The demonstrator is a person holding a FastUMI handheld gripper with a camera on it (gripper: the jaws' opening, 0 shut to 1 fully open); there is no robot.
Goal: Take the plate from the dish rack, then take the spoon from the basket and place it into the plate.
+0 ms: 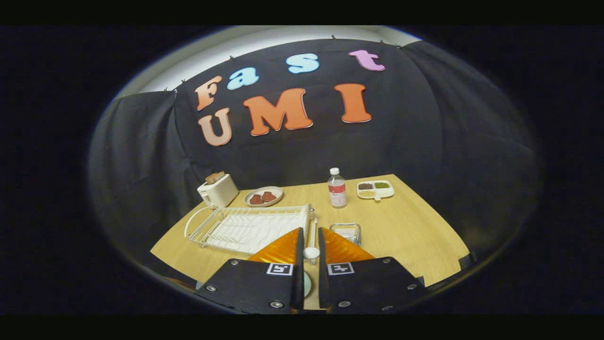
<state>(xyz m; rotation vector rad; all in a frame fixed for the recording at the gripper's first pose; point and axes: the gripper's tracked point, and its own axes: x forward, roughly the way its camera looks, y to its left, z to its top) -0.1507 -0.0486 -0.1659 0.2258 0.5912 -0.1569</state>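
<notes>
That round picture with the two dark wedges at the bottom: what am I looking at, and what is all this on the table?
The two wedges are the fingers of a gripper that a person holds in a hand; there is no robot arm. The camera rides on the gripper and looks forward along the fingers, which bends the picture round.

The fingers stand close together, with a small white spoon in the narrow gap between them. Whether they press on it I cannot tell. Low in the gap shows the pale green edge of a plate.

On the wooden table, just ahead of the fingers, lie a white dish rack and a small wire basket. Beyond them stand a toaster, a dish of food, a water bottle and a divided tray.
</notes>
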